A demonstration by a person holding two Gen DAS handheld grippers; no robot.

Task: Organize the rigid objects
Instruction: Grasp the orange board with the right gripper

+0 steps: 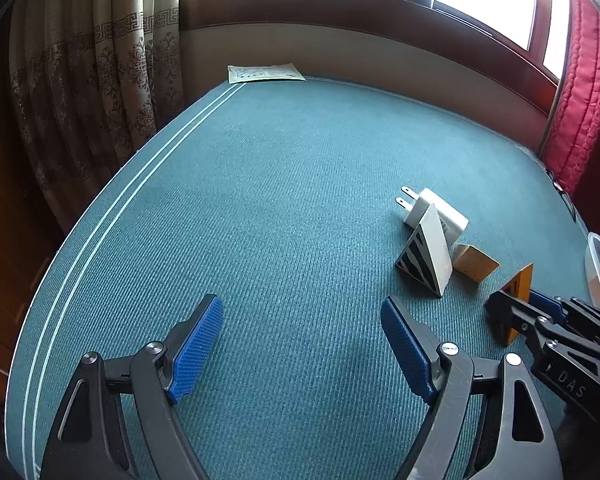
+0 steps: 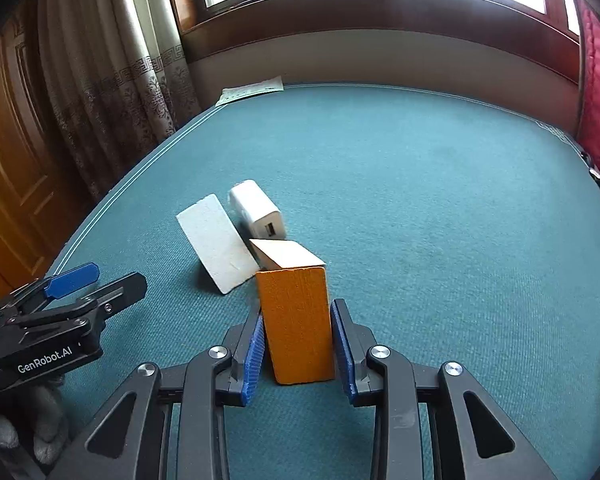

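Right gripper [image 2: 298, 334] clamping an orange wooden block [image 2: 296, 320] standing upright, matte painted faces, near the tabletop's [image 2: 420, 200] front edge, left gripper [image 1: 302, 344] hanging agape, gripping nothing.

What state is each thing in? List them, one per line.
Left gripper: open, empty, above the cloth.
Right gripper: shut on the orange block.
White block: tilted, leaning by the charger.
Charger: lying on its side, unplugged.
Paper sheet: flat at the far edge.
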